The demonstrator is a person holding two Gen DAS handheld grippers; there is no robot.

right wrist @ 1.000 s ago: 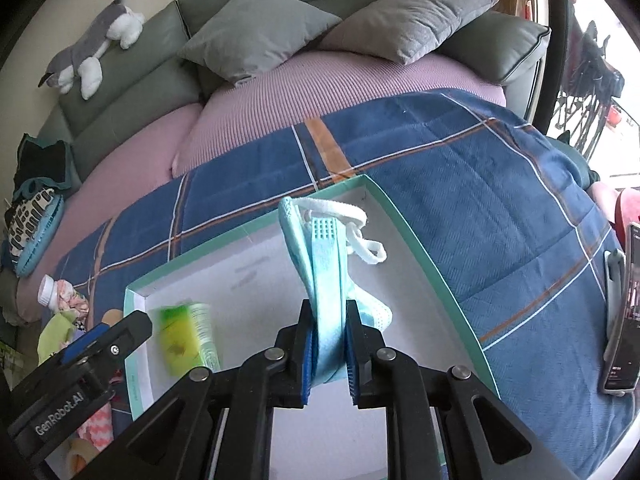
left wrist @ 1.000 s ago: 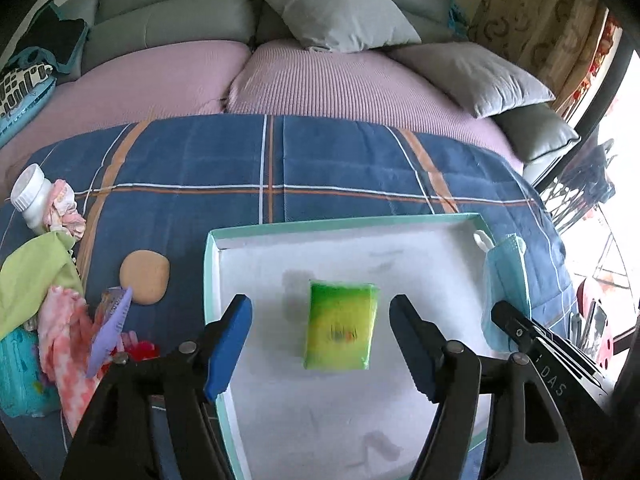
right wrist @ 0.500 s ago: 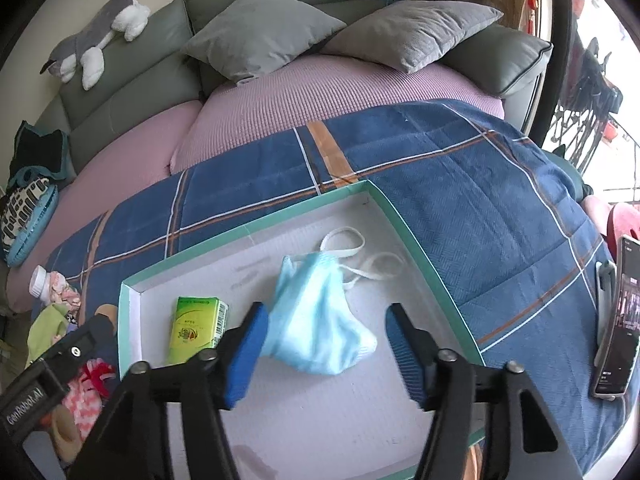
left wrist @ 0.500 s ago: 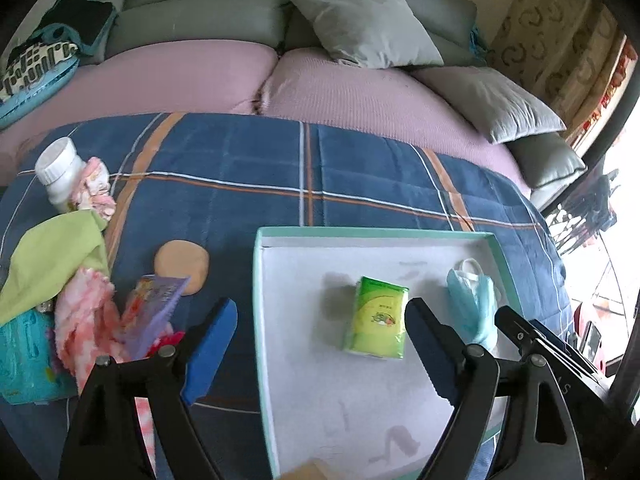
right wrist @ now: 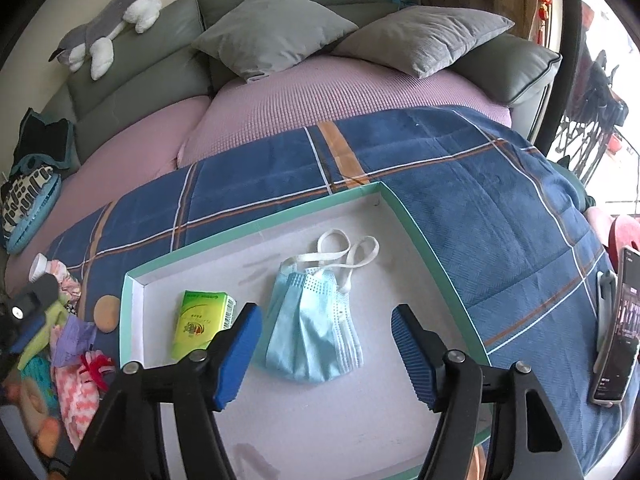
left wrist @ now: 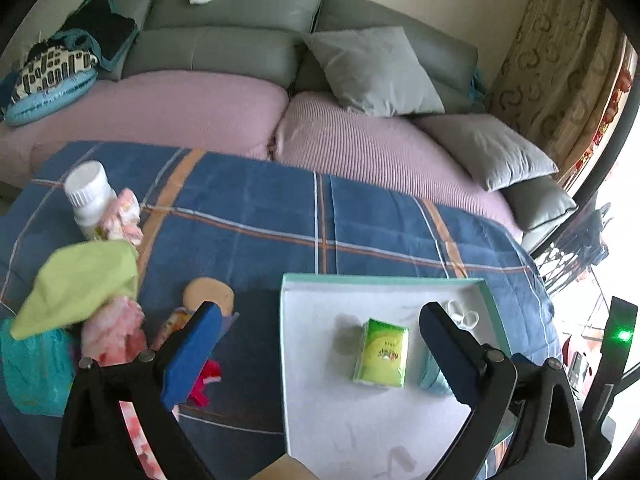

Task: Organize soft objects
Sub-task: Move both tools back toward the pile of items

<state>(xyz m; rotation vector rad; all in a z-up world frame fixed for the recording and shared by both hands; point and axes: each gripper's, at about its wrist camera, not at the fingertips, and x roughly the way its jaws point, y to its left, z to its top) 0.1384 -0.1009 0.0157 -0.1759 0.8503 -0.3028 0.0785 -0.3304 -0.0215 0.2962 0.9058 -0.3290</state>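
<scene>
A white tray with a teal rim (left wrist: 384, 280) (right wrist: 256, 224) lies on the blue plaid blanket. In it are a green tissue pack (left wrist: 382, 354) (right wrist: 200, 322) and a light blue face mask (right wrist: 312, 328), whose edge shows in the left wrist view (left wrist: 430, 376). My right gripper (right wrist: 326, 350) is open and empty, just above the mask. My left gripper (left wrist: 320, 348) is open and empty, over the tray's left rim. Left of the tray lies a pile of soft things: a green cloth (left wrist: 80, 284), a pink cloth (left wrist: 114, 332), a teal packet (left wrist: 32, 372).
A white bottle (left wrist: 88, 196), a tan round pad (left wrist: 208, 298) and a red item (left wrist: 204, 380) lie left of the tray. A phone on a stand (right wrist: 614, 332) is at the right. Grey pillows (left wrist: 372, 70) and a plush toy (right wrist: 108, 36) sit on the sofa behind.
My right gripper opened and let the mask drop into the tray, then drew back. My left gripper moved left and back from the tissue pack, towards the pile.
</scene>
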